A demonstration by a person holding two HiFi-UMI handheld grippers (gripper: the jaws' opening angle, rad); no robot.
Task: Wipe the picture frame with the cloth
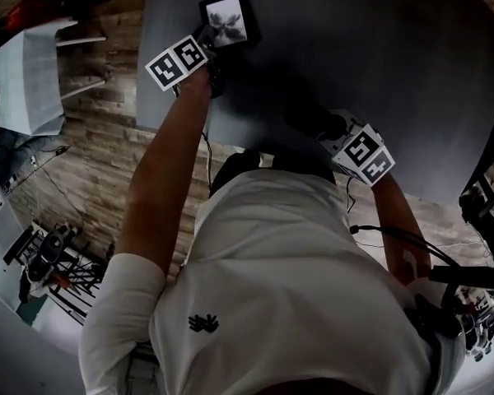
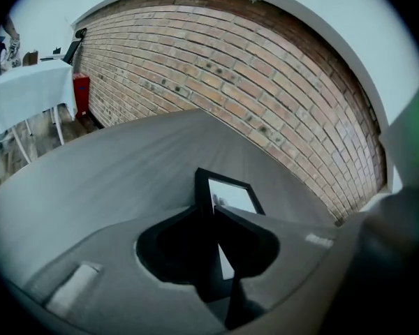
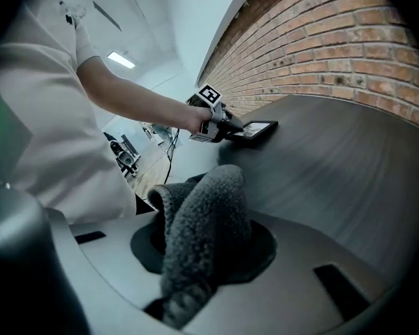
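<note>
A small black picture frame (image 1: 229, 19) with a pale picture in it sits at the far side of the grey table (image 1: 395, 64). My left gripper (image 1: 206, 38) is shut on the frame's near edge. In the left gripper view the frame's black border (image 2: 208, 250) runs between the jaws and its glass (image 2: 232, 195) faces up to the right. My right gripper (image 1: 323, 123) hangs over the table's near part, shut on a grey fluffy cloth (image 3: 202, 236) that bulges out from between the jaws. In the right gripper view the frame (image 3: 257, 128) looks low over the tabletop; whether it rests there I cannot tell.
A brick wall (image 2: 251, 82) runs behind the table. A table under a white cloth (image 2: 28, 93) and a red object (image 2: 82, 89) stand off to the left. Cables and equipment (image 1: 49, 257) lie on the floor by the person's left side.
</note>
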